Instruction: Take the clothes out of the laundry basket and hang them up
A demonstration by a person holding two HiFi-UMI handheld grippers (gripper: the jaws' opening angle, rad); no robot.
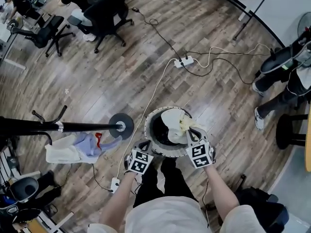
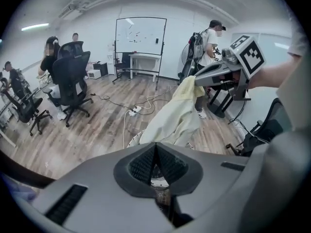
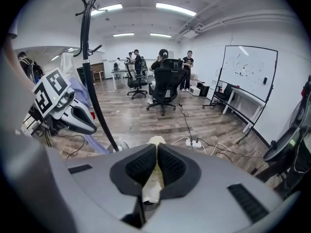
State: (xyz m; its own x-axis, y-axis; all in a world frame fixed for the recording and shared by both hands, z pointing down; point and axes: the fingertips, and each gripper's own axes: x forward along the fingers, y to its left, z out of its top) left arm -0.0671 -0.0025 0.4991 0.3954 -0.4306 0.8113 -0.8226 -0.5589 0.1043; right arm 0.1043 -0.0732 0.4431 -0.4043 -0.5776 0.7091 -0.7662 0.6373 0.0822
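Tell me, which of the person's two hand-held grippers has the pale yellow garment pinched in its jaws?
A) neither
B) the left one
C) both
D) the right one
D: the right gripper has its jaws closed on the pale yellow garment, which hangs from it above the laundry basket, while the left gripper is shut with nothing between its jaws.

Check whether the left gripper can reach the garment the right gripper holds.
Probably yes. The garment hangs from the right gripper over the basket, beside the left gripper, nothing between them. The left jaws are shut and must open first.
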